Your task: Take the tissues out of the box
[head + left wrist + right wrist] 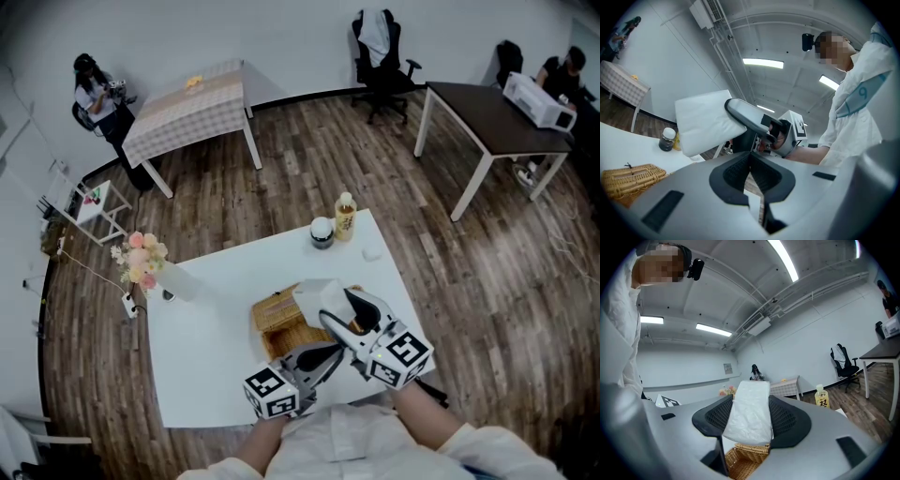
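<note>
One white tissue pack (749,416) is clamped between the jaws of the right hand-held gripper (335,305). The pads press on its two broad faces, and the jaws stand wide because the pack fills the gap. Its long axis runs straight out along the jaws, so about half of it sticks out past the fingertips, and it hangs in the air touching nothing else. The wicker box (278,317) lies directly beneath and just behind those jaws on the white table (216,366). The right gripper view shows the box's open weave under the pack's near end, with a clear gap between them, so the pack seems to be out of the box already. The left hand-held gripper (328,352) has its jaws together on nothing. It sits just beside and below the right one, and its jaws point up at the pack's underside. The right hand is plainly the one in charge. My judgement is that the next move depends on carrying the pack sideways, away from the box's mouth, to a bare stretch of table on the far side of the right hand-held gripper. The pack is soft, so a squeezed grip could crumple it.
</note>
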Demonstrator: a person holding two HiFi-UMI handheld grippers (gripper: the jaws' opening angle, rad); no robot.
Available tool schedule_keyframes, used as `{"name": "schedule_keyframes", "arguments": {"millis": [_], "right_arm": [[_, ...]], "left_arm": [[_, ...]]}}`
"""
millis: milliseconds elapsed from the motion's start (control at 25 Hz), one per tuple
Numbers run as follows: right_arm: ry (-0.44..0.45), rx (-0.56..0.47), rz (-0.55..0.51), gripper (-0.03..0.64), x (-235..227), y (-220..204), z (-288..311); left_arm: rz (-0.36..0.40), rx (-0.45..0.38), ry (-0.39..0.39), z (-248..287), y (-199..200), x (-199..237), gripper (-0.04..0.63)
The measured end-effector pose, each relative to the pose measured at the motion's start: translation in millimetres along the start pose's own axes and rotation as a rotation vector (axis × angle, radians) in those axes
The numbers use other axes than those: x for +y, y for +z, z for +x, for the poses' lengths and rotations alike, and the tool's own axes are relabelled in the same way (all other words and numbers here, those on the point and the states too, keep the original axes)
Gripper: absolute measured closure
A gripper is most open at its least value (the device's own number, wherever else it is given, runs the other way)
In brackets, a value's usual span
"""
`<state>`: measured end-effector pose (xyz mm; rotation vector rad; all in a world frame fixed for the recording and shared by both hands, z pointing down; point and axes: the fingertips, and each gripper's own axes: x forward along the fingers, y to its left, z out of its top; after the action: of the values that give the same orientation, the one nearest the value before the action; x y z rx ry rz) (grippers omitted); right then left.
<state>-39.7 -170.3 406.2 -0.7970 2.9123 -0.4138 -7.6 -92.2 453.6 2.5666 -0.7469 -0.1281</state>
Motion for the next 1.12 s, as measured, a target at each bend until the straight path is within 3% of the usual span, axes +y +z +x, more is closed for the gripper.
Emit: {"name": "schedule_keyframes", "arguments": {"millis": [1120], "right_arm": [[-0.002, 0.053, -0.027, 0.364, 1.5, -12.5, 5.3]], "left_arm": [[-0.014, 0.009, -0.012, 9.9, 0.6, 1.7, 0.594]]}}
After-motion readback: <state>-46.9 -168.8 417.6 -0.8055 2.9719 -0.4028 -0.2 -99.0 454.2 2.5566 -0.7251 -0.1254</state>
